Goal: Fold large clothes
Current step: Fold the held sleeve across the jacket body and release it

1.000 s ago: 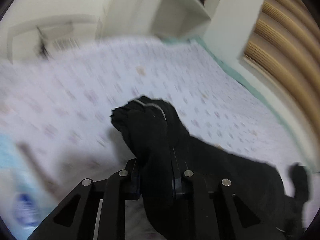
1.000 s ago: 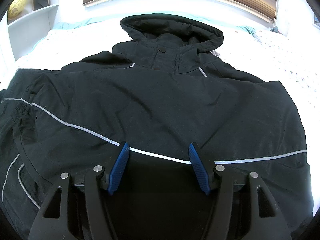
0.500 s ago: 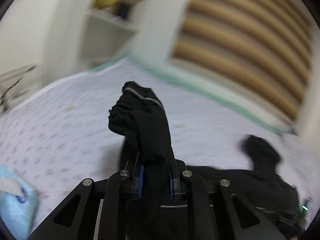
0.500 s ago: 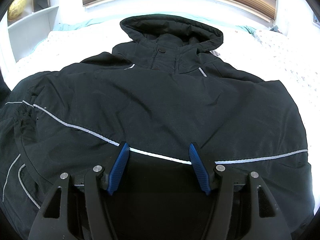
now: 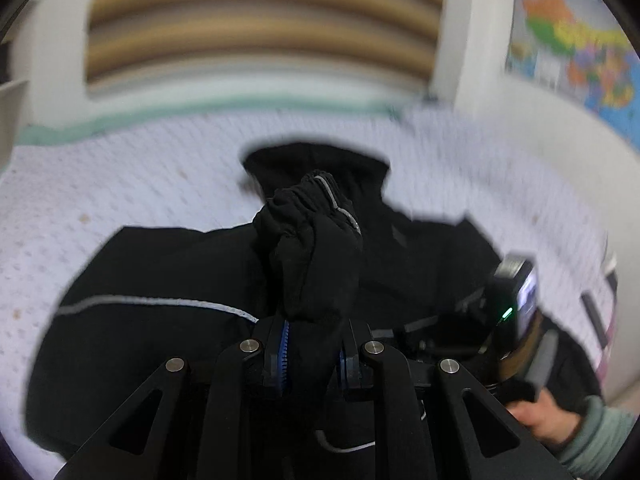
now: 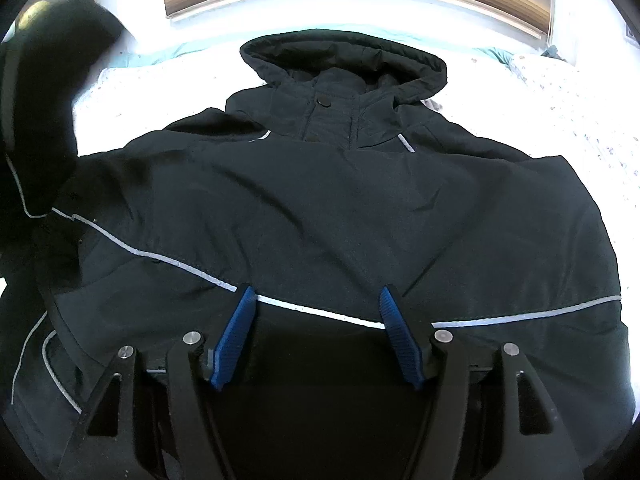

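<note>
One patterned bedsheet (image 5: 120, 200) (slatted headboard (image 5: 260, 20)).

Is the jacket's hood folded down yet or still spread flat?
Spread flat: the hood lies open on the bedsheet above the collar, nothing folded over it.

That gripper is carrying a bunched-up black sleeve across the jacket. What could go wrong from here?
1. The left gripper pinches only a thick wad of sleeve; it might slip out before it is laid down.
2. The right gripper sits open over the jacket and grips nothing, so a tug on the sleeve could drag the jacket's body askew on the bed.
</note>
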`<state>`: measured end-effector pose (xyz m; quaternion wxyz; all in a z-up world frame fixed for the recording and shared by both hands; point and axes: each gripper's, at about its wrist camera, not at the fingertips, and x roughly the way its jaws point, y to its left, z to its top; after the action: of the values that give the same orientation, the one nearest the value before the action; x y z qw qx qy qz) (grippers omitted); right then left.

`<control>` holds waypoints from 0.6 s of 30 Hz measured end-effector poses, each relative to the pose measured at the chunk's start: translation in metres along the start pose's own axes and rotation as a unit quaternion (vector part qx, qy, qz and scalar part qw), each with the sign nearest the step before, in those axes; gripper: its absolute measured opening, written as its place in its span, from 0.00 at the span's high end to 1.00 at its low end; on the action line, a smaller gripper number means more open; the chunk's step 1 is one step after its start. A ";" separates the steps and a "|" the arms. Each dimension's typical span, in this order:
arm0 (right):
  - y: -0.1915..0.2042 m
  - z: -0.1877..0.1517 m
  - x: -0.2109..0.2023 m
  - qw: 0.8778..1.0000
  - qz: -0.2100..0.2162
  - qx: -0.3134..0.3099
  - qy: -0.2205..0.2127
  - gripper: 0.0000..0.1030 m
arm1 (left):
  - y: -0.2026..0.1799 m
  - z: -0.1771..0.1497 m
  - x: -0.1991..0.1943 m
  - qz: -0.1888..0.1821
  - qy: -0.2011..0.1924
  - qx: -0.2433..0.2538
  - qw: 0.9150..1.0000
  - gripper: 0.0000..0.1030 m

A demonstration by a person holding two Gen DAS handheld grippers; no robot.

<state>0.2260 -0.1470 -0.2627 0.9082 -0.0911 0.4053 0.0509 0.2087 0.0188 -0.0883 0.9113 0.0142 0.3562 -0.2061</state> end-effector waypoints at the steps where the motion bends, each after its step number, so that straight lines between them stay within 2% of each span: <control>1: 0.000 0.000 0.000 1.000 0.004 0.001 0.000 0.33 | -0.005 -0.005 0.021 0.000 0.025 0.000 1.000 0.83; 4: -0.002 0.000 0.000 1.000 0.012 0.004 -0.001 0.30 | -0.010 -0.020 0.060 0.016 0.066 -0.005 0.998 0.80; 5: -0.002 0.000 0.000 1.000 0.015 0.004 -0.002 0.30 | -0.012 -0.023 0.070 0.011 0.078 -0.010 0.997 0.75; 6: -0.003 -0.001 -0.001 1.000 0.017 0.005 -0.002 0.28 | -0.011 -0.027 0.078 -0.005 0.092 -0.016 0.996 0.62; 7: -0.003 -0.001 -0.001 1.000 0.021 0.005 -0.002 0.25 | -0.014 -0.029 0.081 -0.031 0.099 -0.021 0.994 0.55; 8: -0.002 -0.001 -0.001 1.000 0.026 0.004 -0.001 0.24 | -0.015 -0.029 0.081 -0.052 0.100 -0.026 0.993 0.44; 9: -0.002 -0.001 -0.001 1.000 0.028 0.003 -0.001 0.23 | -0.015 -0.028 0.076 -0.078 0.100 -0.036 0.991 0.39; 12: -0.001 -0.001 -0.005 0.999 0.034 0.005 0.001 0.20 | -0.012 -0.025 0.056 -0.119 0.093 -0.063 0.986 0.38; 14: -0.003 -0.002 -0.012 0.999 0.048 0.009 0.007 0.18 | -0.007 -0.024 0.034 -0.141 0.071 -0.079 0.984 0.38; 16: -0.009 -0.003 -0.023 0.993 0.109 0.030 0.024 0.18 | 0.001 -0.023 0.007 -0.148 0.049 -0.086 0.984 0.38; 18: -0.011 -0.005 -0.039 0.986 0.158 0.045 0.024 0.18 | 0.009 -0.022 -0.017 -0.146 0.025 -0.091 0.985 0.38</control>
<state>0.1981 -0.1599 -0.2358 0.8821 0.0139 0.4379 0.1733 0.1868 0.0374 -0.0952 0.8597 -0.1161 0.3945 -0.3031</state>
